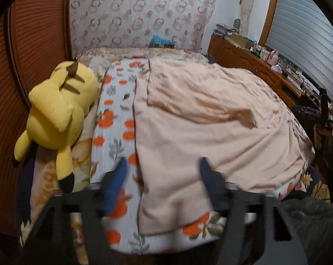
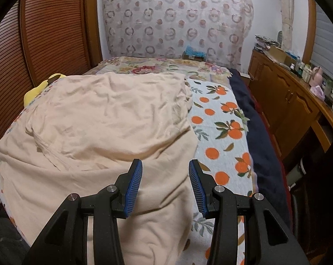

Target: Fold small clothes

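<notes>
Two tools, left tool (image 1: 163, 165) and right tool (image 2: 165, 172), hung wide open over a peach garment (image 2: 95, 121) on the bed (image 2: 221, 119); pinching matching hem corners together would likely keep the fold square.

Each hand-held gripper, the left (image 1: 163, 165) and the right (image 2: 165, 167), is showing black angular plastic linkage arms, round silver pivot screws and two fingers (image 2: 134, 185) wearing ribbed blue pads.

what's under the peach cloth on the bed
The peach cloth lies on an orange-print blanket, which shows along its sides. Whatever else lies beneath its middle is covered.
</notes>
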Demonstrator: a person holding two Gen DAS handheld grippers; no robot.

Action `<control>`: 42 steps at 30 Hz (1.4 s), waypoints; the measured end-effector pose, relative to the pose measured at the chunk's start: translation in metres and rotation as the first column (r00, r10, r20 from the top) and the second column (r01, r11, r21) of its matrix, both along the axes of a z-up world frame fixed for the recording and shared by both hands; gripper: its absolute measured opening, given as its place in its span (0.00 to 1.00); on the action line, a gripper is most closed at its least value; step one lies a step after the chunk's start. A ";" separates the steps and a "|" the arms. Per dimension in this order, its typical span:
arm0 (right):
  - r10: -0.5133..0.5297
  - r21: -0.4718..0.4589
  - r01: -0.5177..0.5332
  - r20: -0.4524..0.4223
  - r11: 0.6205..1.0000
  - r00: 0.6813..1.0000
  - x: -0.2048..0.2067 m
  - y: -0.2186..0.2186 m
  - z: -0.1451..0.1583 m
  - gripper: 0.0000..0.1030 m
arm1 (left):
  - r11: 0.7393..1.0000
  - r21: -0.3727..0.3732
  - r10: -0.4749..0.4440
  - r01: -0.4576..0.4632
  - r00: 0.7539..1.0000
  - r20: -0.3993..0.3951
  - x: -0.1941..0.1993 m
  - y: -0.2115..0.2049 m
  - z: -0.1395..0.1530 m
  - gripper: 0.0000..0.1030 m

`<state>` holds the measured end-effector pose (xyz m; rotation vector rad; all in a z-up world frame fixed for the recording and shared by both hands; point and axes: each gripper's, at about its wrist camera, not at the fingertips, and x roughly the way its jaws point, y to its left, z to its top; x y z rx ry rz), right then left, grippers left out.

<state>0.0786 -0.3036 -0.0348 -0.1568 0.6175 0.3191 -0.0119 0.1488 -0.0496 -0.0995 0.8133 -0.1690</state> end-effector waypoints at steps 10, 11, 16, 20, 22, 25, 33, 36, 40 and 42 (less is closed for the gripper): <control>0.020 0.047 -0.017 -0.058 0.999 0.998 0.030 0.020 -0.009 0.44 | 1.000 0.007 -0.012 0.012 1.000 0.009 0.068 -0.020 0.001 0.79; 0.019 0.053 -0.016 -0.066 0.998 0.998 0.034 0.022 -0.010 0.44 | 1.000 0.010 -0.016 0.016 1.000 0.009 0.075 -0.022 -0.001 0.79; 0.013 0.044 -0.010 -0.080 0.999 0.997 0.050 0.032 -0.012 0.44 | 1.000 0.001 0.003 -0.003 0.999 -0.032 0.108 -0.021 -0.011 0.80; 0.014 0.032 -0.012 -0.084 0.999 0.996 0.056 0.039 -0.015 0.44 | 1.000 -0.009 -0.013 0.013 0.999 -0.051 0.127 -0.020 -0.019 0.70; 0.014 0.030 -0.012 -0.086 0.999 0.996 0.058 0.039 -0.016 0.44 | 1.000 -0.005 -0.005 0.005 0.996 -0.089 0.137 -0.019 -0.026 0.60; 0.022 0.031 -0.020 -0.091 0.999 0.996 0.059 0.039 -0.017 0.44 | 1.000 -0.008 -0.007 0.006 0.993 -0.119 0.145 -0.019 -0.033 0.55; 0.028 0.009 -0.028 -0.103 1.000 0.994 0.063 0.038 -0.019 0.44 | 1.000 -0.004 -0.012 0.011 0.989 -0.146 0.154 -0.022 -0.039 0.44; 0.032 0.010 -0.031 -0.108 0.999 0.994 0.066 0.038 -0.019 0.44 | 0.998 -0.021 -0.066 0.064 0.989 -0.134 0.152 -0.029 -0.035 0.16; 0.032 0.009 -0.031 -0.106 0.999 0.994 0.067 0.040 -0.019 0.44 | 0.997 -0.002 -0.082 0.082 0.990 -0.116 0.153 -0.036 -0.031 0.13; 0.033 0.007 -0.033 -0.103 0.999 0.994 0.067 0.041 -0.020 0.44 | 0.997 0.002 -0.082 0.083 0.990 -0.114 0.154 -0.037 -0.030 0.13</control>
